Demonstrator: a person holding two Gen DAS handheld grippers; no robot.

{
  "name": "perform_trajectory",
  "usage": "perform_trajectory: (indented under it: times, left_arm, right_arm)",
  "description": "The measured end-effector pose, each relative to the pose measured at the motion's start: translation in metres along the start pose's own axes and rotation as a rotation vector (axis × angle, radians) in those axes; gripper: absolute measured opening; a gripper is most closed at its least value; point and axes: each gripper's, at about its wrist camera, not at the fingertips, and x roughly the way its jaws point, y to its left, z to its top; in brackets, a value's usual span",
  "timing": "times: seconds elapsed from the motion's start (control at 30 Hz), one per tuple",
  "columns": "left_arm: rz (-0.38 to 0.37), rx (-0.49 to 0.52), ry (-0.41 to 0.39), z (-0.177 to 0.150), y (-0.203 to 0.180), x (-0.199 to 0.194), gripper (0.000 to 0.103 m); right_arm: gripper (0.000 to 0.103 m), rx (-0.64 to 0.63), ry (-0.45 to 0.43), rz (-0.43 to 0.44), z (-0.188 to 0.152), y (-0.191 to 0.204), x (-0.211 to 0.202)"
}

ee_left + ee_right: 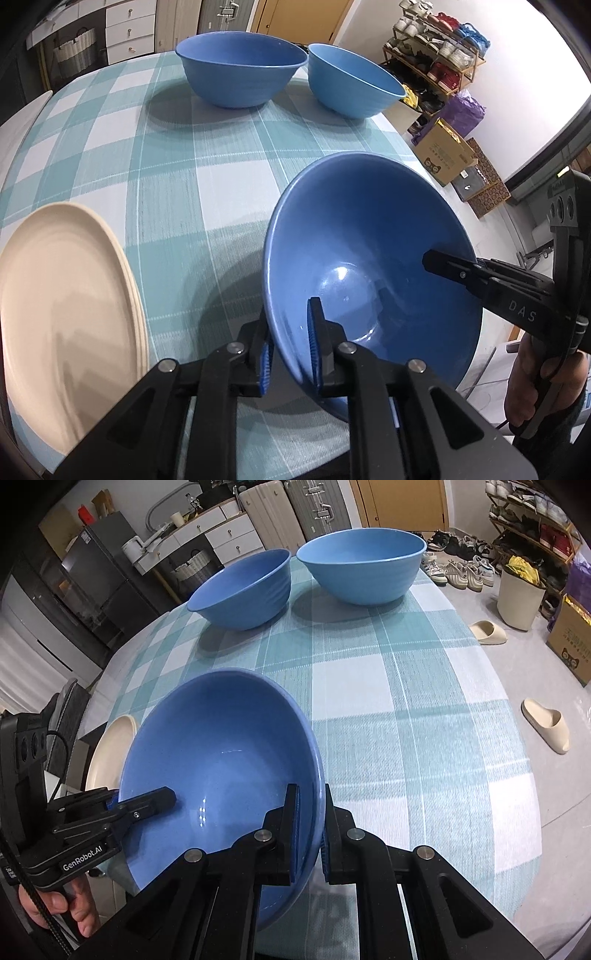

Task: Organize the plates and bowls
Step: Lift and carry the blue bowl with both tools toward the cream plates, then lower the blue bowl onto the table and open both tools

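Note:
Both grippers hold one blue bowl [369, 236] above the table's near edge; it also shows in the right wrist view [221, 746]. My left gripper [290, 350] is shut on its left rim, one finger inside and one outside. My right gripper [308, 830] is shut on the opposite rim, and it shows in the left wrist view [469, 271]. Two more blue bowls stand at the far end: a darker one [240, 70] [243, 587] and a lighter one [351, 81] [362, 565]. A stack of cream plates [62, 314] [109, 749] lies at the near left.
The table carries a teal and white checked cloth [166, 158] [406, 701]. A shoe rack [436, 48], boxes [447, 155] and slippers [546, 727] are on the floor to the right. Drawers and suitcases [295, 509] stand behind the table.

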Motion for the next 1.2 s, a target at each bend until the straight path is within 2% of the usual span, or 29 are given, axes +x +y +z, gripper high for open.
perform_trajectory:
  times: [0.2, 0.37, 0.5, 0.53, 0.6, 0.67, 0.77, 0.87, 1.0, 1.07, 1.13, 1.2]
  left_arm:
    - [-0.001, 0.018, 0.011, -0.002, -0.005, 0.001, 0.021]
    - [-0.017, 0.013, 0.01, 0.0, -0.002, 0.002, 0.022]
    - [-0.008, 0.017, -0.006, 0.0, -0.001, 0.0, 0.028]
    - [-0.003, 0.017, -0.009, -0.001, -0.002, 0.0, 0.037]
    - [0.007, 0.013, -0.031, -0.001, 0.0, -0.004, 0.047]
    - [0.035, 0.007, -0.051, -0.001, 0.002, -0.008, 0.047]
    - [0.029, -0.02, -0.071, 0.001, 0.01, -0.014, 0.047]
    - [0.032, -0.04, -0.096, 0.003, 0.016, -0.02, 0.048]
    - [-0.014, -0.06, -0.134, 0.005, 0.021, -0.033, 0.05]
    - [-0.015, -0.065, -0.164, 0.006, 0.021, -0.041, 0.056]
    - [0.004, -0.069, -0.2, 0.007, 0.02, -0.051, 0.084]
    - [0.013, -0.083, -0.256, 0.007, 0.019, -0.063, 0.092]
  right_arm:
    - [0.009, 0.018, 0.013, -0.004, -0.005, 0.0, -0.002]
    - [0.009, 0.023, 0.014, -0.002, -0.005, -0.002, -0.001]
    - [0.011, -0.014, -0.023, -0.041, -0.005, 0.002, -0.004]
    - [0.014, -0.018, -0.031, -0.048, -0.004, 0.003, -0.005]
    - [0.019, -0.016, -0.055, -0.053, -0.004, 0.002, -0.008]
    - [0.029, -0.013, -0.085, -0.04, -0.005, 0.0, -0.013]
    - [0.044, -0.017, -0.141, -0.06, -0.004, -0.001, -0.022]
    - [0.048, -0.017, -0.204, -0.07, -0.003, -0.003, -0.036]
    - [0.051, -0.015, -0.288, -0.053, -0.001, -0.001, -0.056]
    - [0.058, -0.025, -0.335, -0.052, -0.001, 0.002, -0.067]
    - [0.062, -0.039, -0.381, -0.046, -0.001, 0.007, -0.079]
    - [0.064, -0.06, -0.427, -0.039, -0.001, 0.014, -0.092]
